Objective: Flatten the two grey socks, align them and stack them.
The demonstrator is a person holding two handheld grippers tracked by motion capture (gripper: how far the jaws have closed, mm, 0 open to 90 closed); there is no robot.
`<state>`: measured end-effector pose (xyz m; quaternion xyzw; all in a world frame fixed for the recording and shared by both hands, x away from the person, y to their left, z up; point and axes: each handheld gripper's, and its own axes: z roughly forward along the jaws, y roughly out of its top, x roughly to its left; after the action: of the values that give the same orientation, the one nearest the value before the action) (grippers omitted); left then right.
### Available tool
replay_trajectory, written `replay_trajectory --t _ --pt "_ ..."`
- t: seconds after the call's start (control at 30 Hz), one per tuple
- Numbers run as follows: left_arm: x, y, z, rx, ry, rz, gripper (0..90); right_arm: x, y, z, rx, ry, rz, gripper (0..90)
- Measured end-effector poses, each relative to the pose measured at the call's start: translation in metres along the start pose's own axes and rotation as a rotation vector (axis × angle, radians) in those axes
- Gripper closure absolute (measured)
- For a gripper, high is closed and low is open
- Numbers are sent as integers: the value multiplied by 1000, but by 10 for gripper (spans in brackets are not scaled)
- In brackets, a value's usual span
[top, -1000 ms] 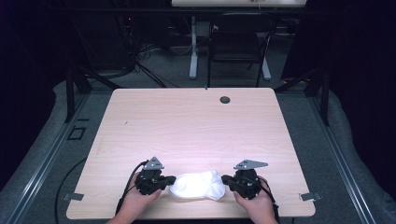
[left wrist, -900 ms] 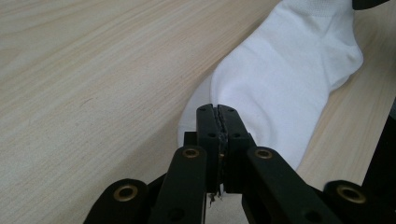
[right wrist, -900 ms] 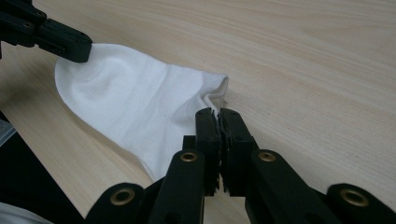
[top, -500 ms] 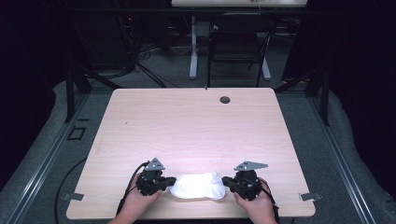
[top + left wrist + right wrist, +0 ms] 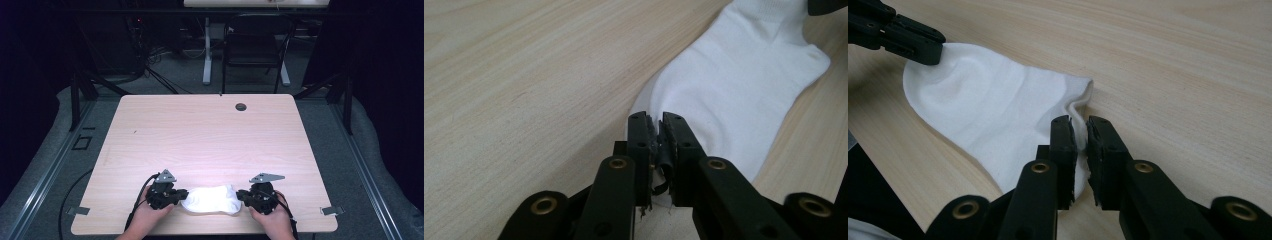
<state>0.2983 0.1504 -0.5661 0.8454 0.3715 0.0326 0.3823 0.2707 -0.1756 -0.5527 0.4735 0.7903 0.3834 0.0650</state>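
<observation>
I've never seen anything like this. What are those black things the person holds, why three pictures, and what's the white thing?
No robot here: a person at a wooden table holds hand-operated tongs in each hand, the left tongs and the right tongs. One picture comes from a camera above the table; the other two come from small cameras riding on each pair of tongs, looking along their black jaws. The white thing is a sock lying flat near the table's front edge. Each pair of tongs is pinched shut on one end of it. A small dark round fitting sits near the far edge.
</observation>
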Motion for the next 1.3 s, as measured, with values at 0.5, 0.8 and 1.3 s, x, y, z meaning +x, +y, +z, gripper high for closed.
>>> replay_trajectory --t 0.5,0.8,1.3 --pt "-19 7 -17 -67 2 73 729 16 2 -8 -66 11 -48 738" --pt "-24 -1 -7 -21 0 91 676 22 0 4 -41 -2 -89 730" --pt "-17 -8 3 18 -11 83 635 15 -4 15 0 -23 -81 727"
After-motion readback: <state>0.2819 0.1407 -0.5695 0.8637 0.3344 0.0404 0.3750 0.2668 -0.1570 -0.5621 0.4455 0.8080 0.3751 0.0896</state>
